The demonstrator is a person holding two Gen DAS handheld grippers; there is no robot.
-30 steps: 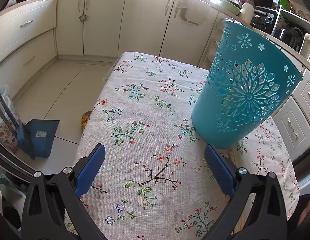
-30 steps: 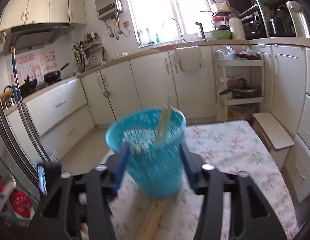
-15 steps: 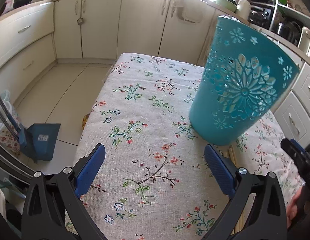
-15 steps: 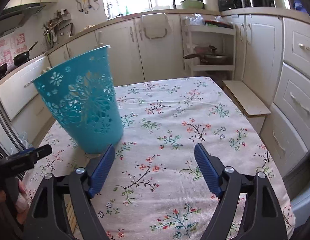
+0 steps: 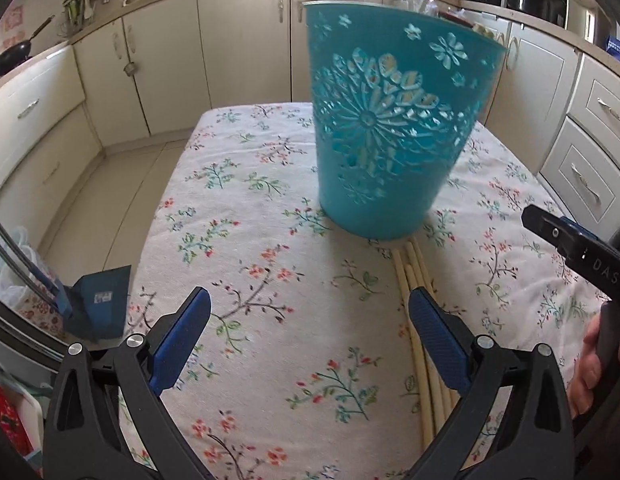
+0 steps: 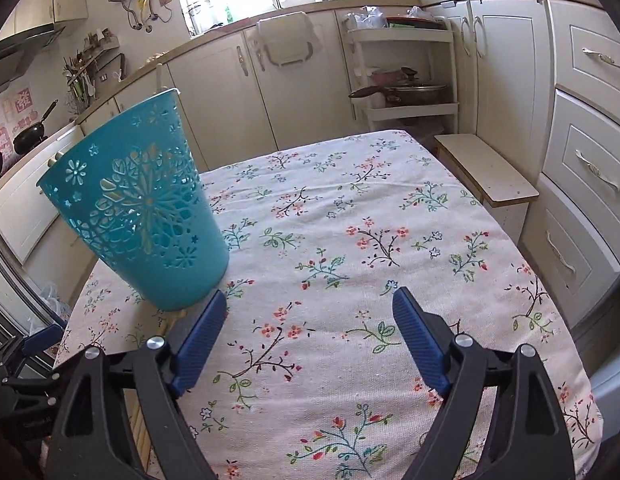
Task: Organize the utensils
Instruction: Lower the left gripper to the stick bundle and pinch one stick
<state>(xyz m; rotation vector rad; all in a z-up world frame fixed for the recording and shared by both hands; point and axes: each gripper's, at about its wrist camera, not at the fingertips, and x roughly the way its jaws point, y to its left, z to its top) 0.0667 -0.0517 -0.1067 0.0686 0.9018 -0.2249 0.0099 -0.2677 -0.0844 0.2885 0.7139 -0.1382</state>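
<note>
On the floral-clothed bench (image 5: 269, 208), pale wooden chopsticks (image 5: 414, 276) lie before the teal perforated plastic bin (image 5: 386, 136); both tools, left (image 5: 310, 336) and right (image 6: 310, 340), gape empty. Pinch sticks mid-length, squarely.

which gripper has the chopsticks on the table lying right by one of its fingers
The left gripper: the loose chopsticks run from the teal basket past its right-side finger. The right gripper has only tablecloth between its fingers.

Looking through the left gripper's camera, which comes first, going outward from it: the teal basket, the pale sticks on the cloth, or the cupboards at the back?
1. Pale sticks, right beside the left gripper, by its right-hand finger.
2. Teal basket, just beyond the sticks, mid-table, slightly right.
3. Cupboards, past the table's far edge, across the back.
</note>
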